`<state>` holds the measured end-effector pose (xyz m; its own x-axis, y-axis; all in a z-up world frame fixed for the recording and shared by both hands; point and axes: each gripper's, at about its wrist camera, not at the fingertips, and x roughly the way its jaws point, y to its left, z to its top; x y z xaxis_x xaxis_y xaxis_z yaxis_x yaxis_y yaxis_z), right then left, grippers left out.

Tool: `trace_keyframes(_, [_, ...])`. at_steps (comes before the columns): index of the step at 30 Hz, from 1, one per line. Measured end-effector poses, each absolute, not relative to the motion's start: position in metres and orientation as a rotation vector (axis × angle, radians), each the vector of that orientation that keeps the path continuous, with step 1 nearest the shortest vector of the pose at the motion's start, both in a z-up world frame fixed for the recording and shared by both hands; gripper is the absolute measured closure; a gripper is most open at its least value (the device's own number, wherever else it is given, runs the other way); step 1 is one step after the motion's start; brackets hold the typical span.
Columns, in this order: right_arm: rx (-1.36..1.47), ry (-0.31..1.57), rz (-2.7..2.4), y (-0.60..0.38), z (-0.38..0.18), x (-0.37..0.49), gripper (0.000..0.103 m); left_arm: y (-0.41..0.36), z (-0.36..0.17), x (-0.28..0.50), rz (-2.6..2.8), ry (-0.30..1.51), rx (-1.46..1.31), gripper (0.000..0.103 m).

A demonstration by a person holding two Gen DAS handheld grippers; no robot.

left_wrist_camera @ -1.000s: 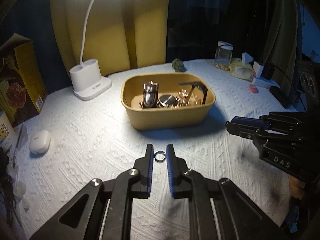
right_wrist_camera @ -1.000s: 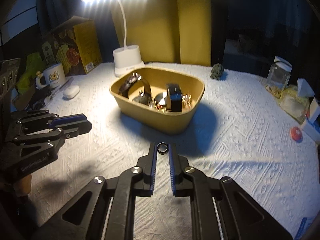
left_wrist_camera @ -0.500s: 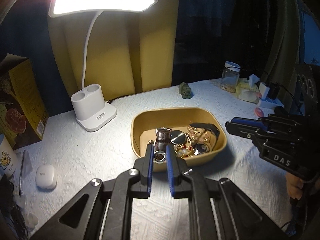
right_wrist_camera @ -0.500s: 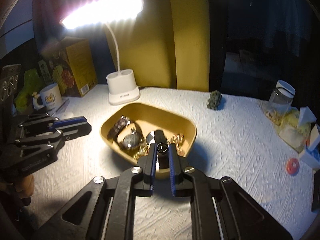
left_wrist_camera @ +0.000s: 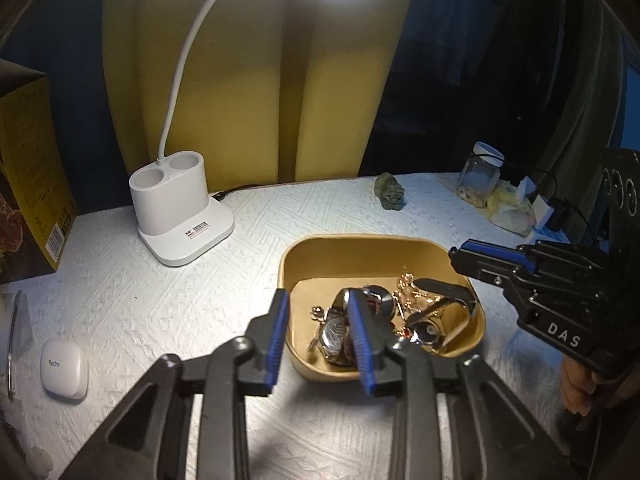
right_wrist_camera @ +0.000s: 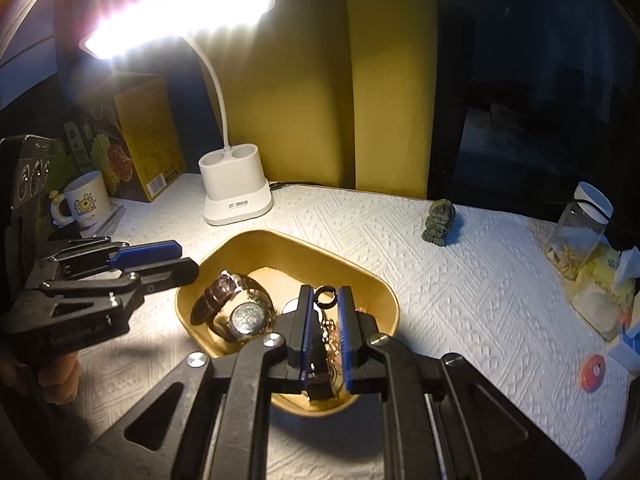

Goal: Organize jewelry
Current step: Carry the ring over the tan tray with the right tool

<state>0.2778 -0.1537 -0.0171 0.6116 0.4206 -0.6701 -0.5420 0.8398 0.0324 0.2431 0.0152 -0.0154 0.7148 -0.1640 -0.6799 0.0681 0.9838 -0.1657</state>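
A tan bowl [left_wrist_camera: 384, 240] on the white cloth holds watches, a gold chain and other pieces. My left gripper [left_wrist_camera: 316, 298] hangs over its near left corner with its jaws opening and nothing between the blue pads. In the right wrist view it comes in from the left, as the left gripper [right_wrist_camera: 186, 260]. My right gripper [right_wrist_camera: 325, 294] is above the bowl [right_wrist_camera: 280, 240], shut on a small dark ring [right_wrist_camera: 325, 298] at its fingertips. A brown-strapped watch [right_wrist_camera: 240, 312] lies below to the left. The right gripper [left_wrist_camera: 456, 254] also shows at the bowl's right rim.
A white desk lamp base [left_wrist_camera: 180, 216] stands behind the bowl, its lit head overhead. To the left lie a white earbud case [left_wrist_camera: 64, 368] and a yellow box [left_wrist_camera: 28, 184], with a mug [right_wrist_camera: 84, 204]. A small green figurine [left_wrist_camera: 390, 192], a glass jar [left_wrist_camera: 478, 180] and a red disc [right_wrist_camera: 592, 368] are on the right.
Both grippers have moved forward from the bare cloth to above the bowl. The left jaws have spread and the ring they held is gone from them. The right still grips its ring.
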Motion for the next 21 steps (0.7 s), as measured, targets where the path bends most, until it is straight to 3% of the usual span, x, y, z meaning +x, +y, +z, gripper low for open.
trace_keyframes(21, [-0.19,0.742,0.662,-0.07,-0.029,0.309,0.092,0.093,-0.03,0.232,0.05,0.763,-0.186,0.07])
